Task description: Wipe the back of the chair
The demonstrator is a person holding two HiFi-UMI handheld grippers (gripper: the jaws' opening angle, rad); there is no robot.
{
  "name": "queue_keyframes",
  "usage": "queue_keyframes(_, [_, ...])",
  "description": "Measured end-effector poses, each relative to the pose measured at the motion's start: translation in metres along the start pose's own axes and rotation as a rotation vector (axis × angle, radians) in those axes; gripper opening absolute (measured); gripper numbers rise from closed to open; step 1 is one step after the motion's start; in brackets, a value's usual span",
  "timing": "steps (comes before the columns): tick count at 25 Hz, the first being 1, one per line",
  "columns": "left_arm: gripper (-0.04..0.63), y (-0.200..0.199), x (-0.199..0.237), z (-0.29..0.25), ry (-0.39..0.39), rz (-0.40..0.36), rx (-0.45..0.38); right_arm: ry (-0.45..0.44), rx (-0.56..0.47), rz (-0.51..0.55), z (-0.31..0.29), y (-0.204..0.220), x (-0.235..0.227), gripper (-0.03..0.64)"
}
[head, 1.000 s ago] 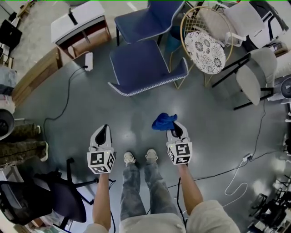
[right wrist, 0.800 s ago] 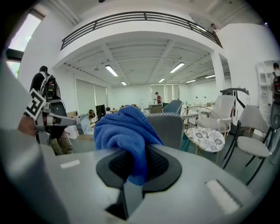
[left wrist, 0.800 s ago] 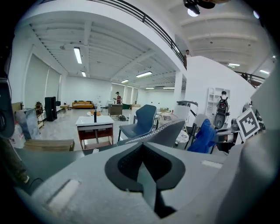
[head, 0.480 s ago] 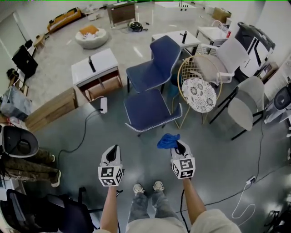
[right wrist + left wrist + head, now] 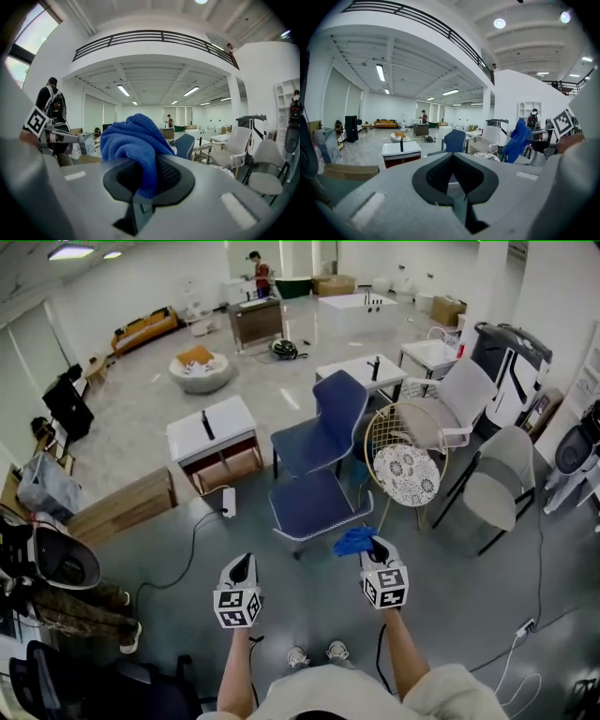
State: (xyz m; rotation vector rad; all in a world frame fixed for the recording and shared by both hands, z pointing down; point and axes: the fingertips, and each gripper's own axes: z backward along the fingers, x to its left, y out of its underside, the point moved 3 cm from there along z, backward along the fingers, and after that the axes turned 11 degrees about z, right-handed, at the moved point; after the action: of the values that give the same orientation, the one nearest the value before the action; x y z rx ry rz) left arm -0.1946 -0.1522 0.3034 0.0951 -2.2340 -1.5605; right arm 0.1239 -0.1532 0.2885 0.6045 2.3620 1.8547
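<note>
The person stands on the grey floor (image 5: pixel 450 596) with both grippers held out low. The right gripper (image 5: pixel 374 547) has its jaws clamped on a bunched blue cloth (image 5: pixel 353 540), which spills over the tips toward 11 o'clock. The left gripper (image 5: pixel 242 565) has its jaws pressed together on nothing. The nearer blue chair (image 5: pixel 314 505) stands at 12 o'clock, just beyond the cloth and apart from it. A second blue chair (image 5: pixel 336 413) sits behind it, and a gold wire chair (image 5: pixel 405 474) stands at 1 o'clock.
</note>
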Motion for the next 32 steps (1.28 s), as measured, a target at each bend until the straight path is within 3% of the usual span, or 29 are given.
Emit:
queue_keyframes(9, [0.005, -0.034, -0.008, 0.005, 0.016, -0.047, -0.048, 0.072, -0.034, -0.021, 0.033, -0.016, -0.024, 0.043])
queue_keyframes(15, [0.005, -0.045, -0.016, 0.003, 0.03, -0.038, -0.077, 0.11, -0.035, -0.024, 0.045, -0.016, -0.037, 0.043])
queue_keyframes(32, [0.004, -0.042, -0.036, -0.002, 0.061, -0.06, -0.064, 0.121, -0.015, -0.023, 0.049, -0.012, -0.041, 0.041])
